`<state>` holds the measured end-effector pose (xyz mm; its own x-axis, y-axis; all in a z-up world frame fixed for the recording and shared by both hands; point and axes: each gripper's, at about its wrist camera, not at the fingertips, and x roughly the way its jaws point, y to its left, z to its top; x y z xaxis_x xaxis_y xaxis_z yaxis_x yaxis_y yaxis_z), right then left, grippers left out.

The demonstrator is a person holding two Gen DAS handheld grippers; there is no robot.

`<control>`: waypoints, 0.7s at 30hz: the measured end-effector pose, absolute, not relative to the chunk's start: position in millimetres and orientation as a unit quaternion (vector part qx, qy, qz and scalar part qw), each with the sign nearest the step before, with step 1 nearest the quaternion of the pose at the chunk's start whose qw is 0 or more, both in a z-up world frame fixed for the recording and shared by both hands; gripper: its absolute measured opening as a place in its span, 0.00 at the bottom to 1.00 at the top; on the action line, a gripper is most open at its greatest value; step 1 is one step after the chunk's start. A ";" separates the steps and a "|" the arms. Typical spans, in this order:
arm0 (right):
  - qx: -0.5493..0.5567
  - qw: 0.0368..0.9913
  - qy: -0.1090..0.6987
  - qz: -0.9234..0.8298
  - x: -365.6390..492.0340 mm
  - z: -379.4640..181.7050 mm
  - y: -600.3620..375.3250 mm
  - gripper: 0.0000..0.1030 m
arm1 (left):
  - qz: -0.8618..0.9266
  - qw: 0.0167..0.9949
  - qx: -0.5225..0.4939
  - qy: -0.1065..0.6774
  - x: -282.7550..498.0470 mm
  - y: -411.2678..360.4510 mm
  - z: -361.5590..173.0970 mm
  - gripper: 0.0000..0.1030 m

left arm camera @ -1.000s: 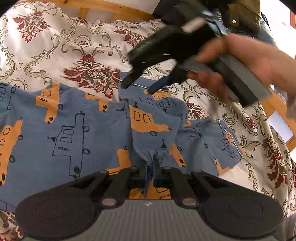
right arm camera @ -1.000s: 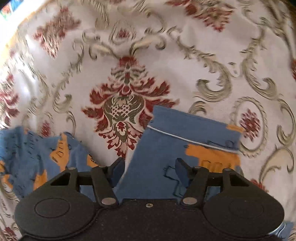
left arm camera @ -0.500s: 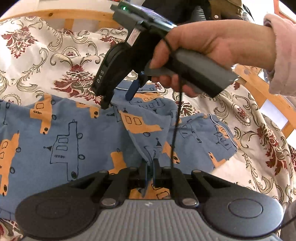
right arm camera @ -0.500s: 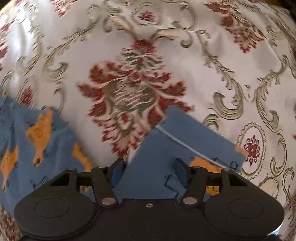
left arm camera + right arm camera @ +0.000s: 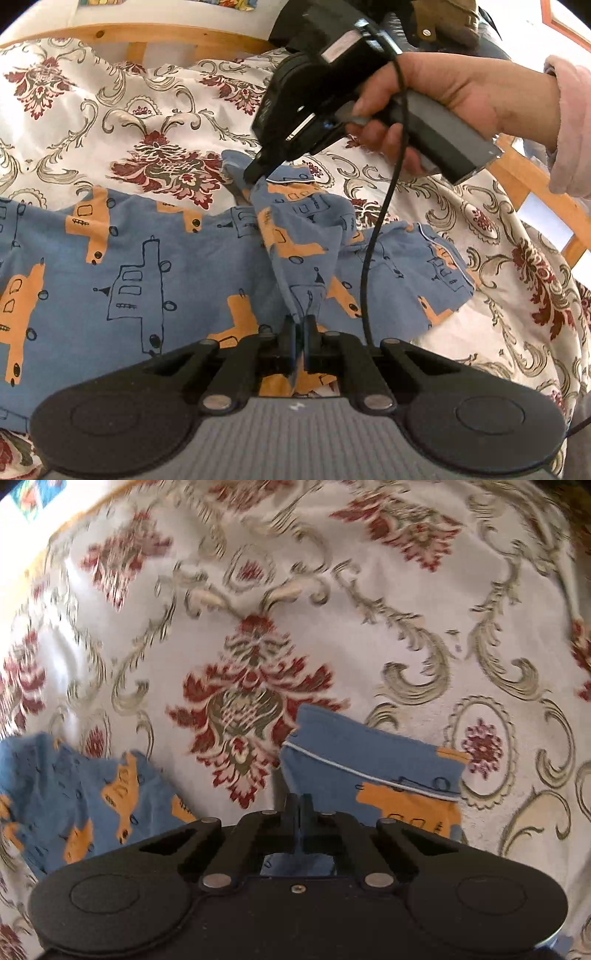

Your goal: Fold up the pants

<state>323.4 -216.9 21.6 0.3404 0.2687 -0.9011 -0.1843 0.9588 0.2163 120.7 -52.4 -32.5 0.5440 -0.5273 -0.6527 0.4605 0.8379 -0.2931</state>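
Blue pants (image 5: pixel 140 266) printed with orange and outlined trucks lie spread on a bedspread (image 5: pixel 110 122) of cream cloth with red medallions and grey-green scrolls. The left gripper (image 5: pixel 300 332), seen from its own wrist camera, has its 2 fingers pressed together on a raised ridge of the blue fabric at the near edge of the garment; the cloth rises between the fingers and runs away as a taut fold toward the far side. At the far end of that fold, the right gripper (image 5: pixel 255 171) meets the fabric beside a white-piped hem. A hand (image 5: pixel 436 92) in a pale pink sleeve (image 5: pixel 570 125) holds this tool by its grey handle, and a black cable (image 5: pixel 373 251) hangs from it across the pants.

In the right wrist view, the right gripper (image 5: pixel 299 812) has its fingers closed to a narrow slit, clamped on the edge of the pants (image 5: pixel 369 760) just below the white piping. A second part of the garment lies at lower left, apart from the gripped section, with bare bedspread (image 5: pixel 369 609) between. A wooden bed rail (image 5: pixel 155 38) borders the far side.
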 end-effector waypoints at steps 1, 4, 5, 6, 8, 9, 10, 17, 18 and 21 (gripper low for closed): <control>0.057 0.822 0.549 0.139 321.6 22.5 -223.6 0.00 | -0.280 0.878 -0.040 0.385 120.1 -52.7 -32.6 0.03; 0.125 0.832 0.522 0.138 312.8 27.6 -245.7 0.00 | -0.275 0.879 -0.039 0.387 120.4 -51.6 -32.8 0.03; 0.143 0.841 0.503 0.140 305.3 32.7 -254.0 0.00 | -0.273 0.880 -0.038 0.386 120.9 -51.1 -32.3 0.03; 0.153 0.851 0.482 0.142 296.2 39.4 -261.7 0.00 | -0.271 0.881 -0.037 0.385 121.1 -50.9 -31.4 0.03; 0.168 0.880 0.419 0.145 266.6 57.7 -280.7 0.00 | -0.269 0.885 -0.031 0.377 121.2 -51.1 -27.9 0.03; 0.179 0.897 0.379 0.142 245.9 67.4 -293.2 0.00 | -0.269 0.887 -0.028 0.373 121.1 -51.9 -26.2 0.03; 0.188 0.909 0.346 0.134 225.6 74.3 -304.9 0.00 | -0.270 0.890 -0.023 0.368 120.6 -53.1 -24.1 0.03; 0.311 0.920 0.233 -0.048 65.5 41.3 -375.6 0.00 | -0.296 0.897 0.069 0.320 105.5 -74.7 -14.9 0.03; 0.325 0.913 0.235 -0.072 50.7 29.8 -378.1 0.00 | -0.301 0.896 0.084 0.315 102.2 -78.6 -15.7 0.03; 0.343 0.894 0.267 -0.113 27.1 -1.0 -377.5 0.00 | -0.309 0.890 0.129 0.309 93.5 -91.9 -22.3 0.03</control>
<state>27.1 -377.5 -1.0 0.8322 -0.0187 -0.5542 0.3843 0.7399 0.5521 93.5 -91.9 -22.3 0.6179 -0.4707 -0.6298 0.6302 0.7755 0.0388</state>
